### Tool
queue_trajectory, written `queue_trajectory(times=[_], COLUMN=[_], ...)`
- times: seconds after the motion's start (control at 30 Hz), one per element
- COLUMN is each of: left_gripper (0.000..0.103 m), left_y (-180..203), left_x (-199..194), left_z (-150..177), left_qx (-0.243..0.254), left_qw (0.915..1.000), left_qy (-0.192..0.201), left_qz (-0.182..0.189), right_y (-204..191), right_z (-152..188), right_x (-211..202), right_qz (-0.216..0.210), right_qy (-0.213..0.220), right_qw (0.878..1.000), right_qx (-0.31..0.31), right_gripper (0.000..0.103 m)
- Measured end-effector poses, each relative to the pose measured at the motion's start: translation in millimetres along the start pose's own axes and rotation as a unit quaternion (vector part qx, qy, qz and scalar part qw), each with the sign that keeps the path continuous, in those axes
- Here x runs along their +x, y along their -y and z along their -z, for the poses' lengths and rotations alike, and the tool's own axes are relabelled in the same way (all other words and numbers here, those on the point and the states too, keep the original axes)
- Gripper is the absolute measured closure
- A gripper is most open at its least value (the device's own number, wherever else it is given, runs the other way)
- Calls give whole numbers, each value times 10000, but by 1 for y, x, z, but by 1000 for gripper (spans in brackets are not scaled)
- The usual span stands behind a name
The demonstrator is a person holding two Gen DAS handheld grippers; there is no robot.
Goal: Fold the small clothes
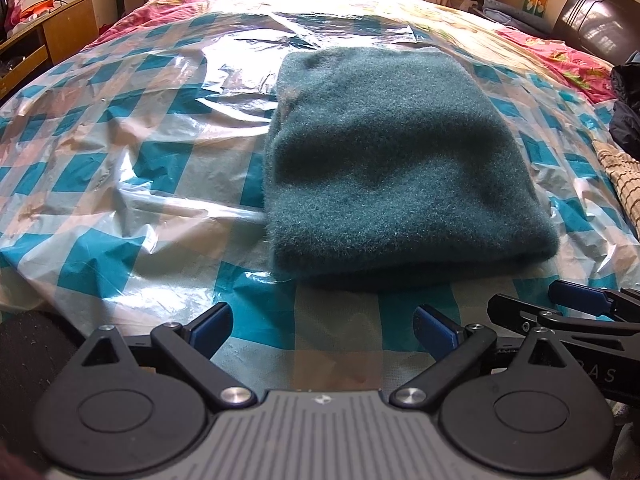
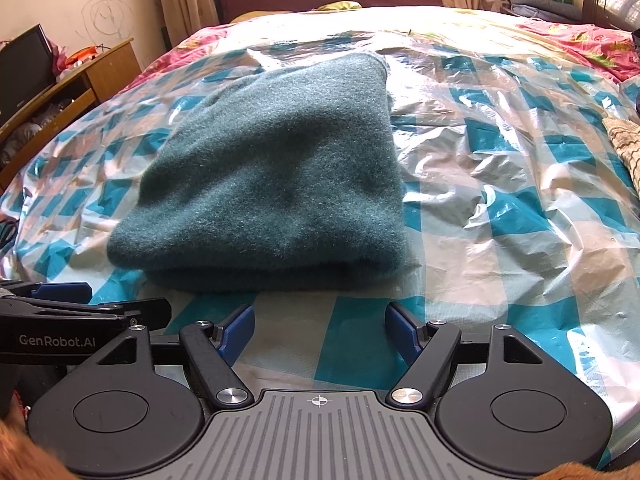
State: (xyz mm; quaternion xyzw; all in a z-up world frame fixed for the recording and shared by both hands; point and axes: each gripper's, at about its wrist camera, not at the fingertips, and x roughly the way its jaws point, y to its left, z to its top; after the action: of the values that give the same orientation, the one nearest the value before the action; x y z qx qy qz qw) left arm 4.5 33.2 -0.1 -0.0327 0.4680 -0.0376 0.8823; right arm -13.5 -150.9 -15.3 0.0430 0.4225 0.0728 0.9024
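At the far left a wooden cabinet stands by the wall, clear of the work. Next comes the bed, spread with a checked plastic sheet that is crinkled and glossy, so anything dragged over it will likely slide and may pull the film along. The left tongs hang just short of the work with jaws spread wide and nothing between them, only sheet below. The sweater, a dark green fuzzy knit, lies folded into a thick rectangle on the sheet, in the middle of the bed, with its rounded fold edge nearest the tongs. It looks soft, light and floppy, several layers deep; the nap should give the pads good friction, but a pinch on the top layer alone would probably peel the stack open. A sound hold, I judge, is at the near corners, jaws taking the full thickness of the fold from the side, one tong per corner so the bundle stays square. The right tongs sit beside the left pair, likewise spread and empty, apart from the knit's near edge. Farther right, another cloth with a tan striped pattern lies at the sheet's edge, well apart from the sweater.
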Motion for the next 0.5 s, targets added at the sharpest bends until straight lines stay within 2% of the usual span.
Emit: queue_trajectory(times=[0.5], left_gripper=[1], left_y=[3], left_x=[2], left_z=[1], left_qx=[130], left_qw=[9998], left_qy=[-71], left_qz=[-141], right_y=[-1], right_z=[1], right_x=[-1], right_qz=[92], right_qy=[-12], right_qw=[10000], right_qx=[-35], right_gripper=[29])
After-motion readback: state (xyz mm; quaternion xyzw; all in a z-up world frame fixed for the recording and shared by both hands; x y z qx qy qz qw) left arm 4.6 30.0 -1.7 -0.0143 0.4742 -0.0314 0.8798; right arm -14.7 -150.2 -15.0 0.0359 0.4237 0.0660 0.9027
